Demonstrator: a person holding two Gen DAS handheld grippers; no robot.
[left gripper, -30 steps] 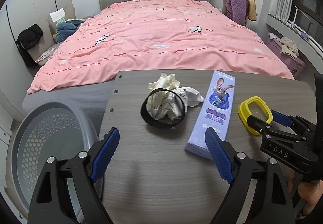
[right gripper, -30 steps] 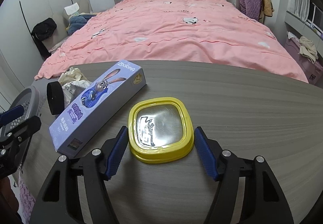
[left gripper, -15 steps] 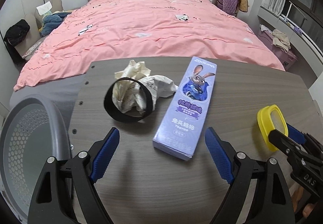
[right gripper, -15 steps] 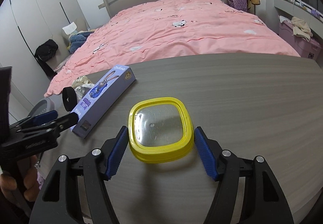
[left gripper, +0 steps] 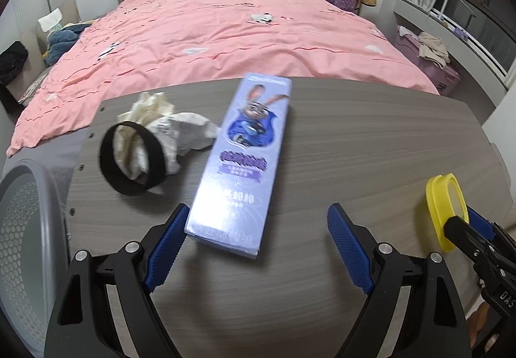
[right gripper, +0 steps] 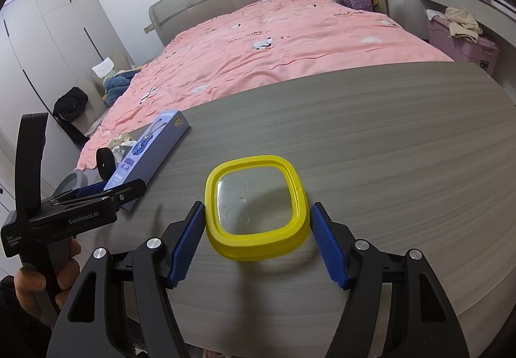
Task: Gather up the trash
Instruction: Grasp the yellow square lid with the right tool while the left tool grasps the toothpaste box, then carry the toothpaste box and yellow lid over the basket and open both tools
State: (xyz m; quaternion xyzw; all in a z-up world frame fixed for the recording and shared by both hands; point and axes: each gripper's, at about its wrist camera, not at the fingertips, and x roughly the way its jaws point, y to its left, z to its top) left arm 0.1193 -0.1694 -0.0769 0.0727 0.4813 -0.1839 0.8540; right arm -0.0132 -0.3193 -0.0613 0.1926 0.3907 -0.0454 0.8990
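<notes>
On the grey wood table (left gripper: 354, 138) lie a long purple box with a cartoon rabbit (left gripper: 242, 164), a black ring (left gripper: 132, 159) and crumpled paper (left gripper: 167, 129) behind it. My left gripper (left gripper: 254, 248) is open, its fingers either side of the box's near end. A yellow-rimmed square lid (right gripper: 256, 206) lies flat on the table. My right gripper (right gripper: 256, 242) is open with its fingers close on both sides of the lid. The lid (left gripper: 446, 213) and right gripper (left gripper: 477, 235) also show in the left wrist view.
A grey perforated bin (left gripper: 22, 245) stands just off the table's left edge. A bed with a pink cover (left gripper: 225, 32) lies beyond the table. A pink storage box (right gripper: 464, 45) stands at the right by the window ledge.
My left gripper has moved right from the ring and paper to the purple box, and closer to it. My right gripper has stayed around the yellow lid, tilting slightly.
</notes>
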